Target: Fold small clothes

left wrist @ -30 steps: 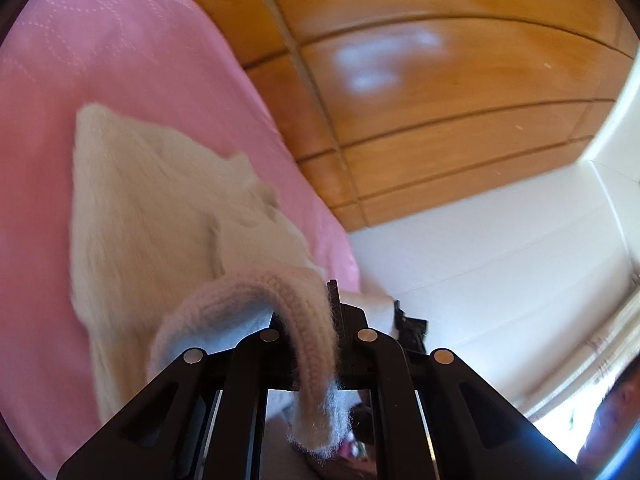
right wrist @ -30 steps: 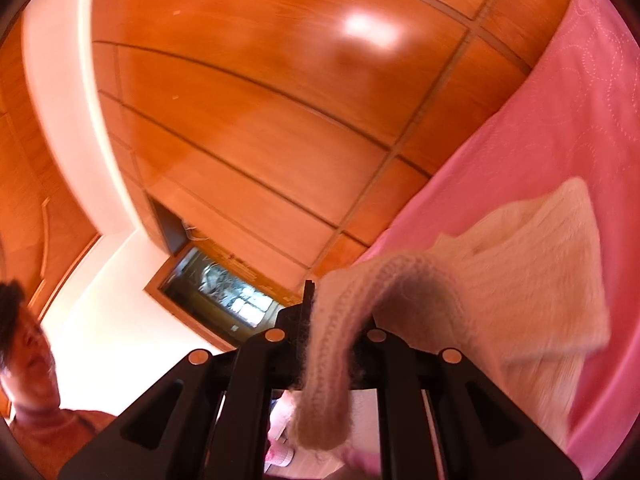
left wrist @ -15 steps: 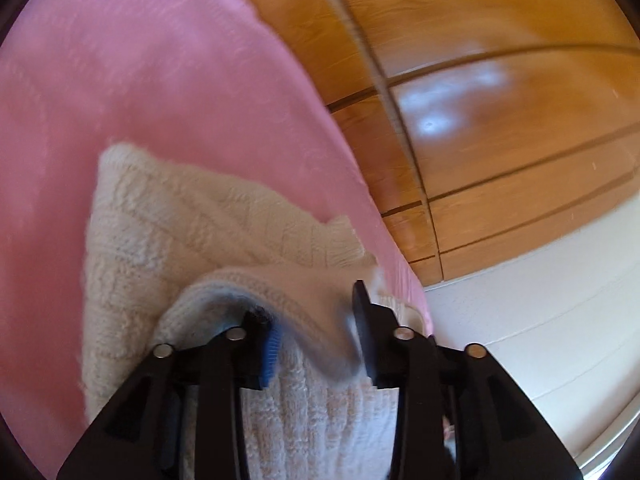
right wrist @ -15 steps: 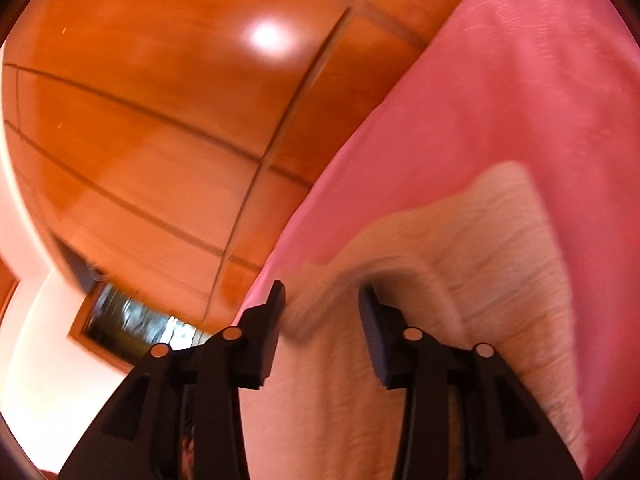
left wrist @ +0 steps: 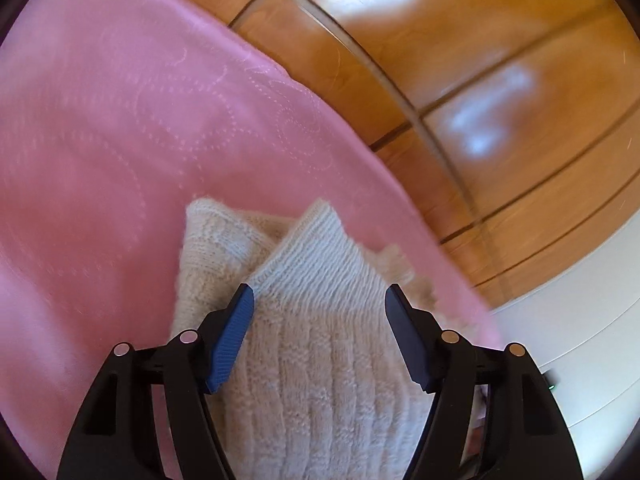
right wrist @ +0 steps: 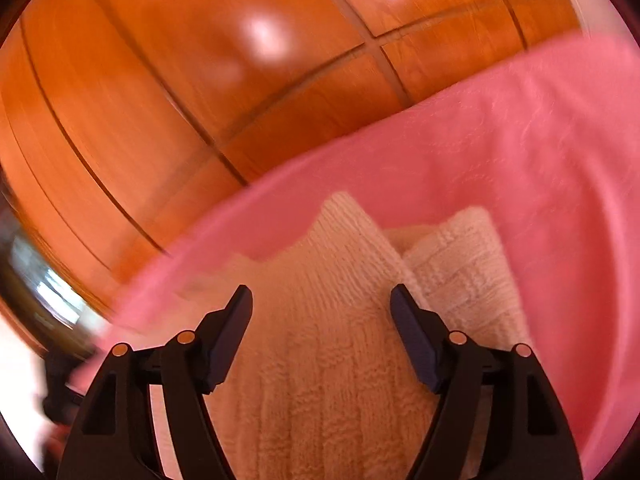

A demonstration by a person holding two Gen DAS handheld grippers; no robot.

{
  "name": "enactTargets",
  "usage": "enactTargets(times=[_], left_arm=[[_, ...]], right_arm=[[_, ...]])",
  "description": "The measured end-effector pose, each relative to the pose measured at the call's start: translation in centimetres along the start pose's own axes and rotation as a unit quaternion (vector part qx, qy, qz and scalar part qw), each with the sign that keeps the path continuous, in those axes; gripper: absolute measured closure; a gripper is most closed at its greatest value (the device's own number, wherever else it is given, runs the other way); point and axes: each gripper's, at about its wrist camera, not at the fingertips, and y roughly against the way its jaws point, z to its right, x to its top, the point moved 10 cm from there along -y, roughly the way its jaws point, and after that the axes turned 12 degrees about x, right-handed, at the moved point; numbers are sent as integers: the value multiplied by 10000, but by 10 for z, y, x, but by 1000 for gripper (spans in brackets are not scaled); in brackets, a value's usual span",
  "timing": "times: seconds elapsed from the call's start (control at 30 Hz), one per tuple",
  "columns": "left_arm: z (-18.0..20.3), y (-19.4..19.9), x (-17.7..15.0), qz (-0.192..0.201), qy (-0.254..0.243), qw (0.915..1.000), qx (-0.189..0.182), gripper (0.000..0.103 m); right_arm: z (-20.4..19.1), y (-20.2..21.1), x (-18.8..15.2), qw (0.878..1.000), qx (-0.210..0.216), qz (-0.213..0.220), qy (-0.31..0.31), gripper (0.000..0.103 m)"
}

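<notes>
Nearest the lens in each view, two black fingers fill the lower frame, four in all across both grippers. On the left gripper (left wrist: 319, 300) the left finger carries a blue ribbed pad (left wrist: 231, 340), while the right finger's inner face looks dark; its jaws are spread and opening, and a corner of knit lies between them without either pad pressing on it. Likewise the right gripper (right wrist: 321, 300) has its jaws apart and opening over the cloth below, gripping nothing. One cream knit garment (left wrist: 316, 364) lies under and just beyond the fingers, at lower centre of both frames. Its wool is thick and fuzzy, with raised basket-weave blocks on the body and finer straight ribbing on the flap folded over on top, which ends in a pointed corner (left wrist: 324, 210) at mid-frame. A second, rounder corner of the lower layer shows beside that point, to its left in the left wrist view and to its right in the right wrist view (right wrist: 476, 224). The garment rests on one pink bedspread (left wrist: 120, 128), smooth and stitched with dotted circular quilting. Beyond its edge, in the upper part of both frames, runs glossy orange-brown wood panelling (right wrist: 168, 80) divided by dark grooves, with blurred white light reflections on it. A white surface (left wrist: 576, 340) fills the lower right of the left wrist view.
</notes>
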Motion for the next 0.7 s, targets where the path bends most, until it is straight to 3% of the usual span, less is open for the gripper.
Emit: enactTargets(times=[0.1,0.17,0.27,0.3,0.33,0.37,0.4,0.43,0.47,0.6,0.7], left_arm=[[-1,-5,-3,-20,-708,9949,722,34],[-7,-10,3,176,-923,9889,1147,34],[-17,-29,8,-21,-742,9888,1295,34],[-20,-34,8,-41,-716,9885,1328,37],[-21,-35,8,-5,-758,9878,1357,42],[-22,-38,8,82,-906,9845,1499,60],[-25,-40,8,114,-1019,9812,1637,79],[-24,-36,7,156,-1033,9811,1632,87],[-22,-30,8,244,-997,9824,1558,98],[-14,-13,22,827,-735,9825,1498,98],[-19,-29,20,765,-834,9779,1755,98]], right_arm=[[-17,-5,2,9880,-950,-438,1136,23],[-11,-7,5,9876,-1057,-522,1037,23],[11,-15,11,9920,-1016,-597,447,25],[18,-20,10,9927,-955,-688,273,30],[24,-26,7,9927,-848,-850,92,48],[30,-32,5,9923,-799,-946,-52,61],[33,-34,3,9924,-768,-961,-95,65],[31,-35,6,9925,-756,-962,-16,85],[30,-37,13,9917,-859,-947,89,96],[37,-37,38,9912,-1193,-566,-59,97],[52,-53,26,9865,-1460,-744,-29,96]])
